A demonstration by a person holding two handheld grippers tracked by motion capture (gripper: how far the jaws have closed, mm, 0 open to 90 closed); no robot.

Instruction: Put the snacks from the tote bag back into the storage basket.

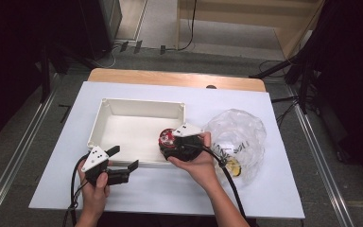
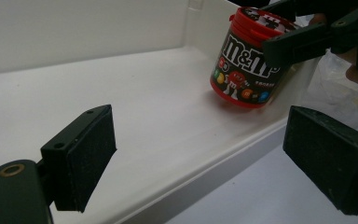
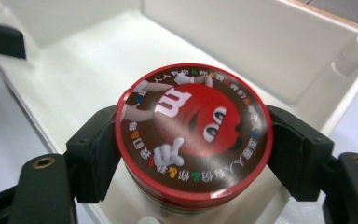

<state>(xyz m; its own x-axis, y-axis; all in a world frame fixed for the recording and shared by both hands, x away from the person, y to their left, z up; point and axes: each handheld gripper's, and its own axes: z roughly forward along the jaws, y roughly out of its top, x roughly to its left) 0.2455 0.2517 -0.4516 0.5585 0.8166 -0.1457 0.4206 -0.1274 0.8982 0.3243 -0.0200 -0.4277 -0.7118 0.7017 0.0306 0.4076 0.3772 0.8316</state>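
The left gripper is hovering over the white bench, jaws wide with nothing between them, just short of the white tray. Beyond it, the right gripper is clamping the red candy jar tilted over the tray's near right corner. A crumpled clear bag is lying behind those jaws, with grey floor surrounding the bench.

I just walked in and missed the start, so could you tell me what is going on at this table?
A person works with a gripper in each hand. The right gripper is clamped on a red candy tub, holding it tilted over the near right corner of the white tray. The left gripper hangs open beside the tray's near wall. A clear plastic bag lies to the right.
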